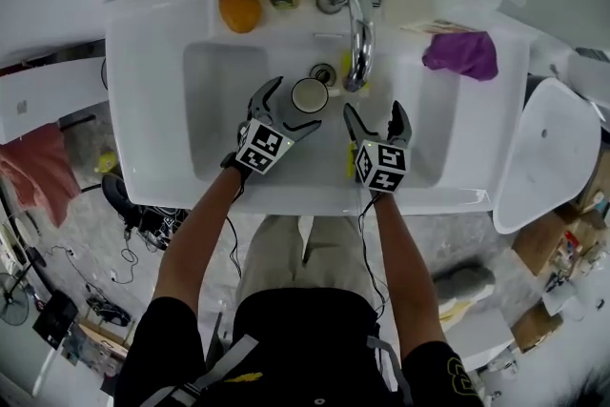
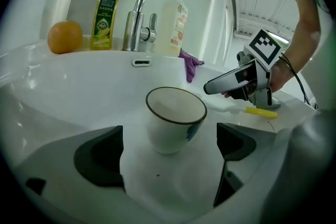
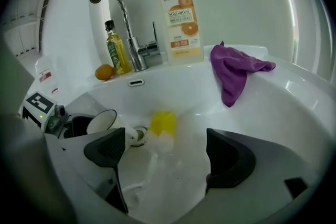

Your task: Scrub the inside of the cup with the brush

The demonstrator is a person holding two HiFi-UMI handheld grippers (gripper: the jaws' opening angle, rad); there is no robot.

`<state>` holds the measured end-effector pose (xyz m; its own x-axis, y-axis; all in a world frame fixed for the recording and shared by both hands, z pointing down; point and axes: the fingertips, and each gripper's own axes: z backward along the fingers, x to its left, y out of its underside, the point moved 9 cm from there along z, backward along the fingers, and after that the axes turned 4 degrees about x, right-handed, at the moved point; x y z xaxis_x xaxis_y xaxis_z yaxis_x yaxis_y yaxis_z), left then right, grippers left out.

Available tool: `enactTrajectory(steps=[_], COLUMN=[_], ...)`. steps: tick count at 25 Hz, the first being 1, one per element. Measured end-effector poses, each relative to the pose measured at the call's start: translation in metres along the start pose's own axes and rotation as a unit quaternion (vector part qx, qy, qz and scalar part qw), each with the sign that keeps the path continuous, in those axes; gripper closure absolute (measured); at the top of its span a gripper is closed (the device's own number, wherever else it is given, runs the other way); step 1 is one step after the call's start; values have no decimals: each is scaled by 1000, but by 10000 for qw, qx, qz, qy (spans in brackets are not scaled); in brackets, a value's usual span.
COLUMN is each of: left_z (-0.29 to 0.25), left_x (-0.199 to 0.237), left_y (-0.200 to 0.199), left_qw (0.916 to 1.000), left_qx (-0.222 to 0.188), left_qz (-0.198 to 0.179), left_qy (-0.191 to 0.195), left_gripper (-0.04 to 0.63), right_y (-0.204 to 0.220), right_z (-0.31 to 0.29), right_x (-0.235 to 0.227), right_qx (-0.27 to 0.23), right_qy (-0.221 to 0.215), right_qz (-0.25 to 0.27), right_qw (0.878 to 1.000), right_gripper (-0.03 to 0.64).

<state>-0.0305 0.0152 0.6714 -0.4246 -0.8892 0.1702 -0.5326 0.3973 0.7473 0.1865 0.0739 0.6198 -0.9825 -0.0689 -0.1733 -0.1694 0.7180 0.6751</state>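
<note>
In the glossy white sink (image 1: 152, 52), near its back edge, the spread left gripper (image 2: 169, 131) flanks the smooth, round, dark-rimmed cup (image 2: 176, 118), while the spread right gripper (image 3: 167, 139) hovers over the yellow-bristled brush (image 3: 161, 124).

The left gripper (image 1: 297, 105) and right gripper (image 1: 374, 110) are black, with black-and-white marker cubes (image 1: 264, 148). Thin black cables (image 1: 232, 243) hang along the forearms. The shirt (image 1: 305, 338), lower centre, is black and short-sleeved.
</note>
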Motion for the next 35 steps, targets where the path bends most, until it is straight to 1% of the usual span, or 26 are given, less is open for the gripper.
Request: enactTrajectory(steps=[4,6,8,13,15,17,18,19,20,21,24,26,28,29,30,32,35], left_z=[-19,-26,-31,-38,-39,-40,-41,-43,-45,-46,-43,-38,-30,-25,-19,-5,22], left_x=[1,3,4,5,4,1,-2,-4,-6,-7,-6,-4,-1,1,4,9,12], left_y=[4,4,4,1,0,-5,-9,-13,-16,-18,-18,-17,-17,-18,-18,-21,-31], left_qw=[9998,9994,9989,9970,9963,9963,9965,9965,9965,9965,9970,9972,9972,9971,9970,9967,9970], left_qx=[-186,-331,-387,-402,-444,-539,-570,-584,-588,-587,-509,-409,-332,-299,-263,-182,-123], left_qz=[22,79,141,243,242,121,-8,-140,-221,-231,-84,-44,-50,-59,-75,-114,-123], left_qy=[28,-72,-225,-614,-687,-652,-612,-578,-559,-549,-571,-619,-672,-701,-730,-783,-757], left_gripper=[23,23,23,23,23,34,59,133,170,170,172,172,172,173,173,173,173], right_y=[6,9,12,13,13,11,10,9,9,9,12,11,8,5,1,-9,-34], right_z=[-19,-28,-36,-51,-53,-54,-54,-54,-55,-55,-59,-59,-57,-55,-51,-40,-12], right_x=[-4,-3,-2,1,5,8,8,8,6,5,2,0,-3,-4,-4,-3,2], right_qx=[131,168,222,235,224,195,177,170,185,223,378,503,634,705,795,1022,1350], right_qy=[38,53,64,27,7,49,80,101,108,103,84,58,25,-4,-58,-309,-889], right_qz=[320,496,614,747,847,929,928,899,853,801,681,533,374,351,361,377,354], right_qw=[9994,9986,9978,9969,9962,9955,9955,9958,9961,9965,9969,9973,9973,9969,9962,9936,9862], right_gripper=[110,115,130,222,282,366,385,396,397,396,391,417,463,486,529,543,551])
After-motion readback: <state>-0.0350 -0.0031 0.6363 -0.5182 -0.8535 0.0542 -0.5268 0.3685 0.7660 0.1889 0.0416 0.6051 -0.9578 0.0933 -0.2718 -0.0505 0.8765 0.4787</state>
